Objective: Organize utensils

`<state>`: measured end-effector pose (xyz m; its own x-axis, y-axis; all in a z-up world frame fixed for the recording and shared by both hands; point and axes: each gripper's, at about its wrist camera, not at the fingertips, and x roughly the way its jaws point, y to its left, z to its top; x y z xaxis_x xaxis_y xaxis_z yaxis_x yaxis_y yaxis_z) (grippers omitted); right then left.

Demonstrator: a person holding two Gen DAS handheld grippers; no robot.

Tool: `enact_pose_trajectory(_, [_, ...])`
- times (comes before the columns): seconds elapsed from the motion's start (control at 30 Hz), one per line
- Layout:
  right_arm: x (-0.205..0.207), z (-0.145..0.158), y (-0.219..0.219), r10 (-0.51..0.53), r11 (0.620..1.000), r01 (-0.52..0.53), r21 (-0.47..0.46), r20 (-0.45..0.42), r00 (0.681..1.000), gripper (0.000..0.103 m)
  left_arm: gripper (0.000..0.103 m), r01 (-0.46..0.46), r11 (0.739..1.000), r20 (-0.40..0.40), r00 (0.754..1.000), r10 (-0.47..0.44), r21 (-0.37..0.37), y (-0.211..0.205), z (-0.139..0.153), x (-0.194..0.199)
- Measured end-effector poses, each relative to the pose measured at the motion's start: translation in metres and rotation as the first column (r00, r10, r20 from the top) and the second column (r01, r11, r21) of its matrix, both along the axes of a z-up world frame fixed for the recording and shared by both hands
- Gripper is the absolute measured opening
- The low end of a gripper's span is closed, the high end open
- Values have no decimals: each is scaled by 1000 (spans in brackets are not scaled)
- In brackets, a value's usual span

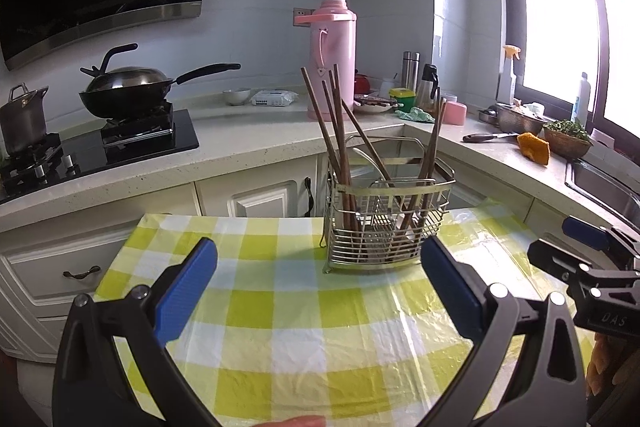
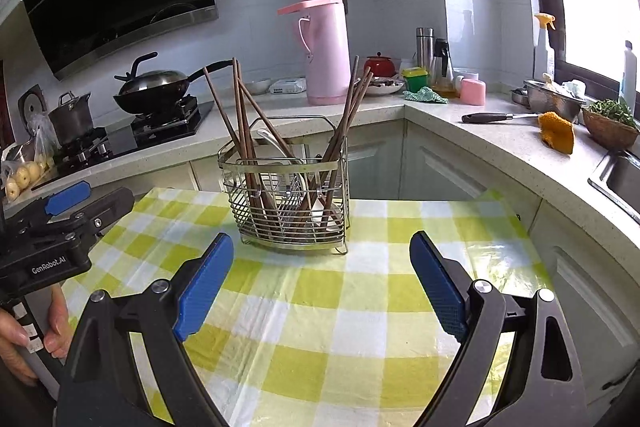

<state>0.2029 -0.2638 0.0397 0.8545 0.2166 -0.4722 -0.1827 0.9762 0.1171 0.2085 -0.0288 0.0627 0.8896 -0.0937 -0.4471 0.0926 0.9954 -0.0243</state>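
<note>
A wire utensil caddy (image 1: pixel 387 227) (image 2: pixel 288 199) stands near the far edge of a table with a green-and-white checked cloth (image 1: pixel 280 315) (image 2: pixel 340 307). Several brown chopsticks (image 1: pixel 334 131) (image 2: pixel 240 115) lean out of its left and right compartments, and a pale spoon (image 2: pixel 276 143) lies between them. My left gripper (image 1: pixel 320 259) is open above the cloth, short of the caddy, with nothing between its blue pads. My right gripper (image 2: pixel 322 251) is open too, just short of the caddy, empty. Each gripper shows at the edge of the other's view.
An L-shaped counter (image 1: pixel 256 135) runs behind and to the right of the table, with a pink thermos (image 1: pixel 332 55), a wok on the stove (image 1: pixel 128 87), a pot (image 1: pixel 22 119), a knife (image 2: pixel 492 117), an orange cloth (image 2: pixel 556 133) and a sink (image 2: pixel 620 179).
</note>
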Motion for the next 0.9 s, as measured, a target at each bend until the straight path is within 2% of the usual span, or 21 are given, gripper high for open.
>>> enact_pose_trajectory(0.27, [1,4,-3,5,1000,-5,-12,15,1000,85,99,25,1000,-20,1000,-24,10,0,-7,-1])
enact_pose_trajectory(0.9, [1,9,-1,8,1000,-7,-27,23,1000,85,99,10,1000,-25,1000,-10,7,1,-8,1])
